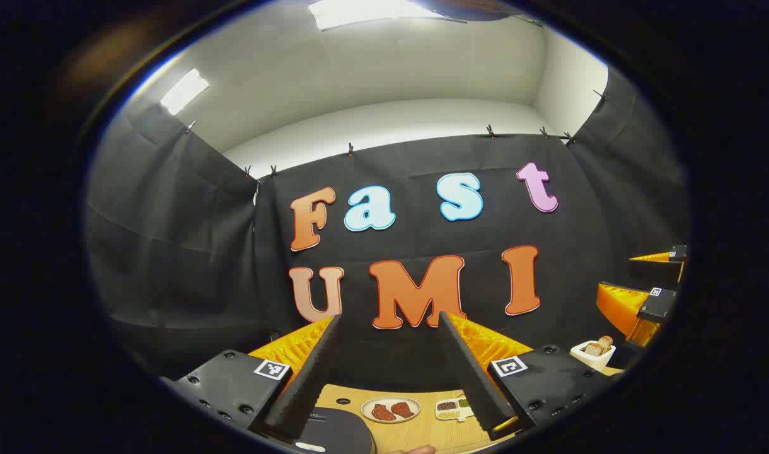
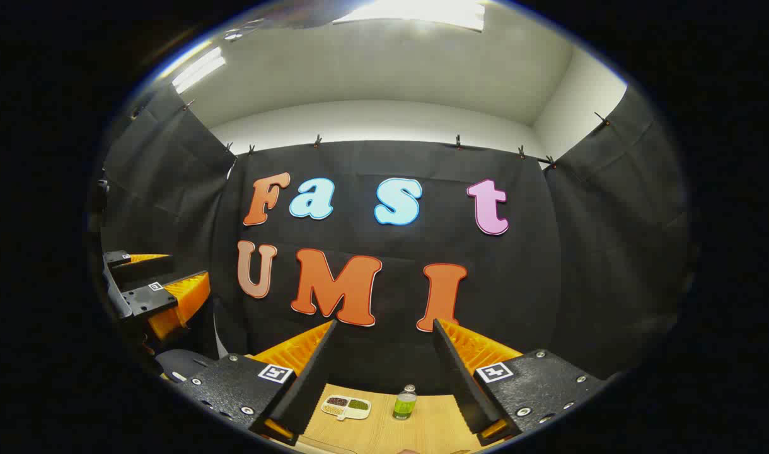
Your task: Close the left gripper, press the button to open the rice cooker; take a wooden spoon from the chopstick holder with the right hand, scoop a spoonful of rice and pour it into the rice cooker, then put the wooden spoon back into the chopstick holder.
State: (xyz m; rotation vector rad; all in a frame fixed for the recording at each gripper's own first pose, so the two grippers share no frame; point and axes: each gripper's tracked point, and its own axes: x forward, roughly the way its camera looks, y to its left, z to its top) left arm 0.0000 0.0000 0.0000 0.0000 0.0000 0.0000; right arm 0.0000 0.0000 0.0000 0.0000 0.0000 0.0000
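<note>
My left gripper (image 1: 391,317) stands open with nothing between its fingers, raised and facing the back wall. Below its left finger lies the dark lid of the rice cooker (image 1: 334,432), cut off at the bottom edge. A white chopstick holder (image 1: 592,354) with wooden pieces sticking out stands at the right on the table. My right gripper (image 2: 384,323) is open too and holds nothing. Each gripper shows from the side in the other's view: the right gripper (image 1: 616,272) at far right, the left gripper (image 2: 189,266) at far left, above the rice cooker (image 2: 183,362).
On the wooden table (image 1: 422,435) sit a plate with two brown pieces (image 1: 391,410) and a small divided dish (image 1: 454,410). In the right gripper view the divided dish (image 2: 346,407) lies beside a small green bottle (image 2: 404,403). Black cloth walls close in the back and sides.
</note>
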